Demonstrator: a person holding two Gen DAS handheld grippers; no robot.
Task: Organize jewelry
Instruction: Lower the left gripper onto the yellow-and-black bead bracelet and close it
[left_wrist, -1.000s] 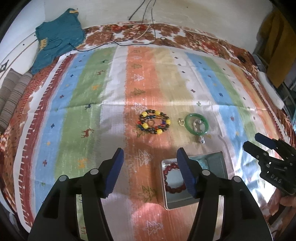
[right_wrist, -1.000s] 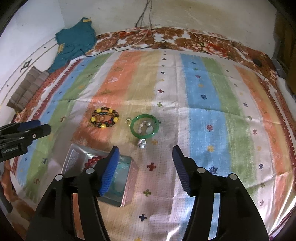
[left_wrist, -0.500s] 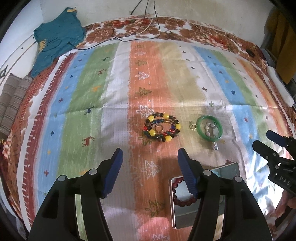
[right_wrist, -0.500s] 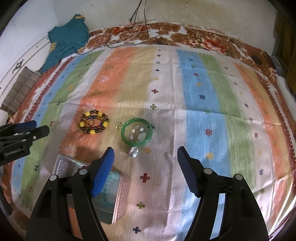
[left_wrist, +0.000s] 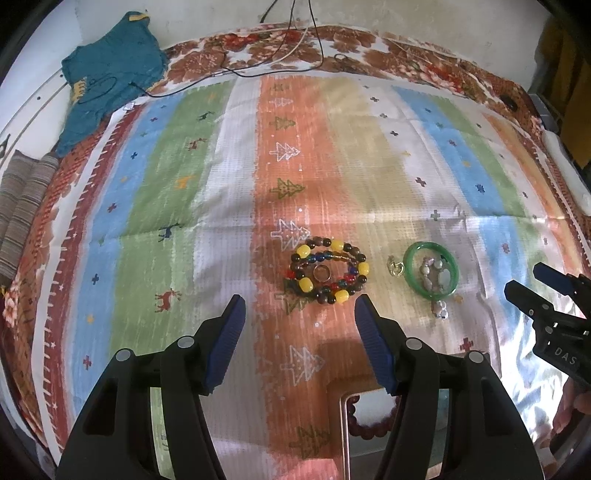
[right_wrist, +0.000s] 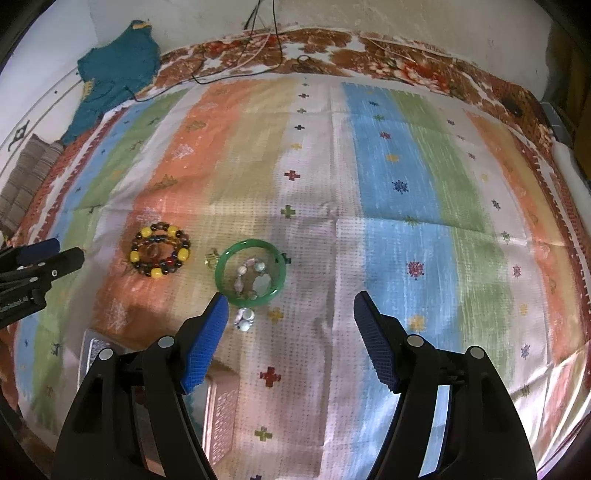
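Observation:
A coiled strand of yellow, brown, red and blue beads (left_wrist: 328, 270) with a gold ring (left_wrist: 322, 273) inside lies on the striped cloth; it also shows in the right wrist view (right_wrist: 160, 254). A green bangle (left_wrist: 430, 273) (right_wrist: 251, 272) holds pale stones; a small pearl piece (right_wrist: 243, 318) lies below it and a gold charm (left_wrist: 395, 266) to its left. A metal tin (left_wrist: 373, 417) holds a dark red bead bracelet (left_wrist: 364, 421). My left gripper (left_wrist: 300, 343) is open just short of the beads. My right gripper (right_wrist: 288, 339) is open just short of the bangle.
The tin (right_wrist: 221, 421) lies at the near edge under my right gripper's left finger. A teal garment (left_wrist: 110, 70) lies at the far left corner, with black and white cables (left_wrist: 288, 44) along the back. A white object (left_wrist: 565, 170) sits at the right edge.
Both grippers have pulled back from the tin and moved forward toward the jewelry. The tin has slid lower in both views. Both stay open and empty.

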